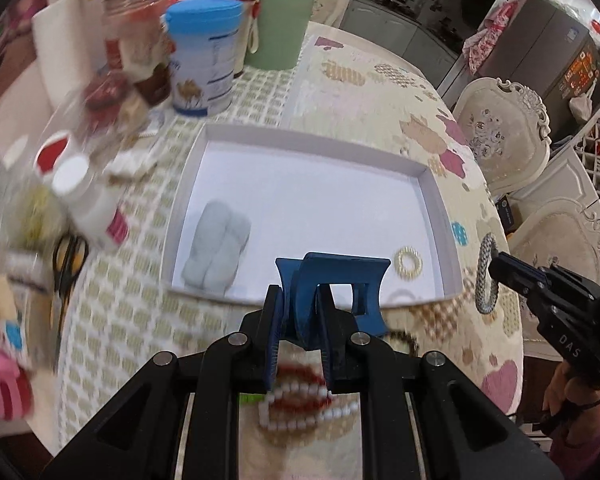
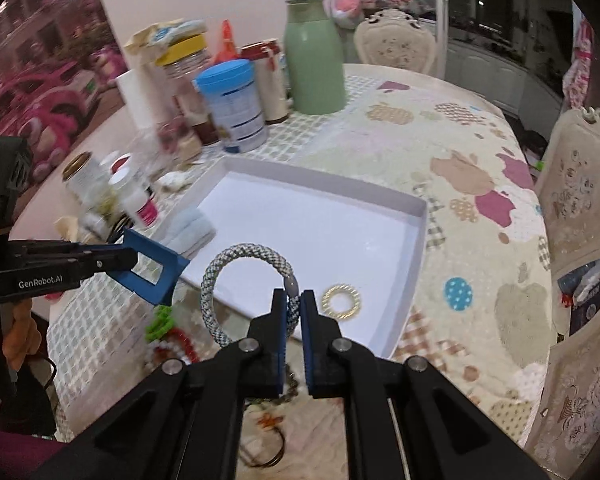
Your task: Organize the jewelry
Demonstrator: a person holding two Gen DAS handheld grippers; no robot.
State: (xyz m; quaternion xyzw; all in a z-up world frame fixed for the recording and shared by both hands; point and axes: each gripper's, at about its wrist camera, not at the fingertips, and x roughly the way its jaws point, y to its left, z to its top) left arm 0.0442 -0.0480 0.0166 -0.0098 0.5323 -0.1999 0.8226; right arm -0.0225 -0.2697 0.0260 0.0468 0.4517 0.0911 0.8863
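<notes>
Patterned cloth covers the round worktop, cluttered at the back. Left gripper (image 1: pixel 298 320) has its jaws clamped on a blue plastic hair clip (image 1: pixel 332 280); right gripper (image 2: pixel 294 312) has its jaws pinched tight on a woven rope bracelet (image 2: pixel 246 276). Both hang near the white cardboard tray (image 1: pixel 434 200), which holds a gold coil ring (image 1: pixel 408 263) and folded cloth (image 1: pixel 216 250). Bead strings (image 1: pixel 300 404) remain outside, so sorting looks early
</notes>
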